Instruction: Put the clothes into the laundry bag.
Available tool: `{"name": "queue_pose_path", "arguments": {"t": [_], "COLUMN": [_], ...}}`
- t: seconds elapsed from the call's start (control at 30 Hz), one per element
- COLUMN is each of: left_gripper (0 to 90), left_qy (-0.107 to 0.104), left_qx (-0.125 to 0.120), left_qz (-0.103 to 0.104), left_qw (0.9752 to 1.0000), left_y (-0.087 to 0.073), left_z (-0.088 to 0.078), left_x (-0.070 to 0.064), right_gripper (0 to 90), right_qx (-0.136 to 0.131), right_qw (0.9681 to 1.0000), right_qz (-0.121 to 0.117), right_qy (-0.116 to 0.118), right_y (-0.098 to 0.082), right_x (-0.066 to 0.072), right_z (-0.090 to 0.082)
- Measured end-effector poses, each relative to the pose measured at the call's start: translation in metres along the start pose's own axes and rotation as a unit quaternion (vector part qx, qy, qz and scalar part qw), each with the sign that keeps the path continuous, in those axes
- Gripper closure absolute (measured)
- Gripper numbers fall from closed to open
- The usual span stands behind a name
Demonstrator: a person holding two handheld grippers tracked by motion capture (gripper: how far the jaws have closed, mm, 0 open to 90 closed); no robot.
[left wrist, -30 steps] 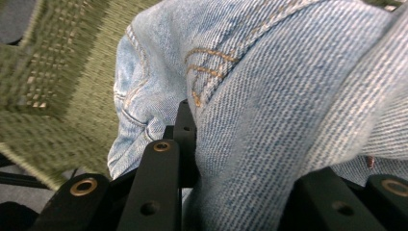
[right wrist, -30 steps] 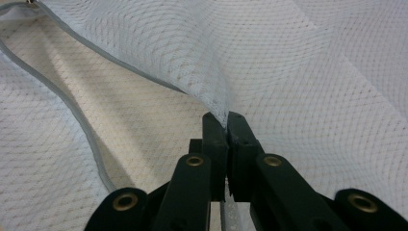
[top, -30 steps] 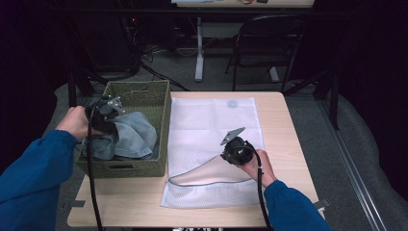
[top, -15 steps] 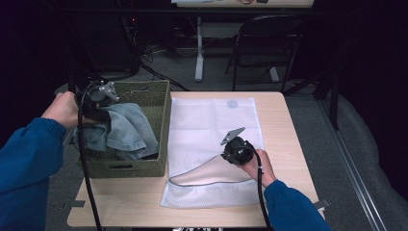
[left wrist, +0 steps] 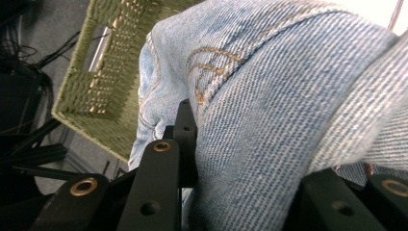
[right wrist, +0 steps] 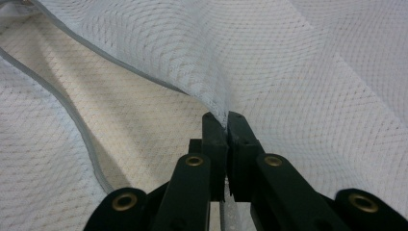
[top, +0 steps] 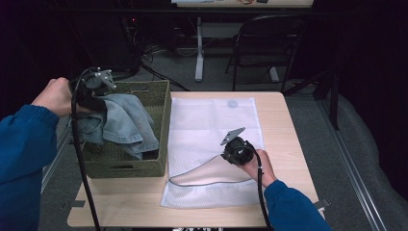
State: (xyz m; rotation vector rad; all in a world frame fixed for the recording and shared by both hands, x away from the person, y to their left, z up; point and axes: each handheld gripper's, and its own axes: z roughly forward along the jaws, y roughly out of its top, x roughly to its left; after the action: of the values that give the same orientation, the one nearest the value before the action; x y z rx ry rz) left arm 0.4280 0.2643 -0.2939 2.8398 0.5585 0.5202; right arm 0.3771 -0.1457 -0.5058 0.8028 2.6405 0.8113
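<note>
The left tool [top: 96,94] is clenched on a bunched pair of light blue jeans [top: 122,125], which hang below and beside it, partly lifted out of the woven basket [top: 159,103] (their lower folds look to be resting inside). The right tool [right wrist: 226,126] is pinched tight on the upper layer of the white mesh laundry bag [top: 211,120], holding its mouth agape on the surface. Left to do, I judge: carry the faded, rumpled denim across and feed it in.

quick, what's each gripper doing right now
left gripper: closed on the jeans
right gripper: closed on the mesh bag
</note>
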Motion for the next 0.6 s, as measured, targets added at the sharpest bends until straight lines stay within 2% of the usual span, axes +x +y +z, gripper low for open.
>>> {"name": "queue_pose_path", "arguments": {"t": [0.1, 0.13, 0.17, 0.6], "left_gripper": [71.4, 71.4, 71.4, 71.3], "left_qy": [0.004, 0.006, 0.008, 0.025], "left_qx": [-0.004, -0.004, -0.002, -0.01], "left_qz": [-0.001, -0.004, 0.002, 0.007], "left_qw": [1.0, 1.0, 1.0, 0.9996], "left_y": [0.001, 0.002, 0.002, 0.012], "left_z": [-0.007, -0.011, -0.014, -0.06], "left_x": [0.001, 0.002, 0.003, 0.005], "right_gripper": [87.9, 87.9, 87.9, 87.9], "right_qx": [-0.002, 0.002, 0.001, 0.001], "right_qw": [1.0, 1.0, 1.0, 1.0], "right_qz": [-0.007, -0.001, -0.002, -0.004], "right_qy": [0.0, 0.0, 0.0, -0.001], "right_y": [0.0, 0.0, 0.0, 0.0], "right_x": [-0.001, 0.0, 0.0, 0.0], "right_z": [0.001, 0.0, 0.0, 0.001]}}
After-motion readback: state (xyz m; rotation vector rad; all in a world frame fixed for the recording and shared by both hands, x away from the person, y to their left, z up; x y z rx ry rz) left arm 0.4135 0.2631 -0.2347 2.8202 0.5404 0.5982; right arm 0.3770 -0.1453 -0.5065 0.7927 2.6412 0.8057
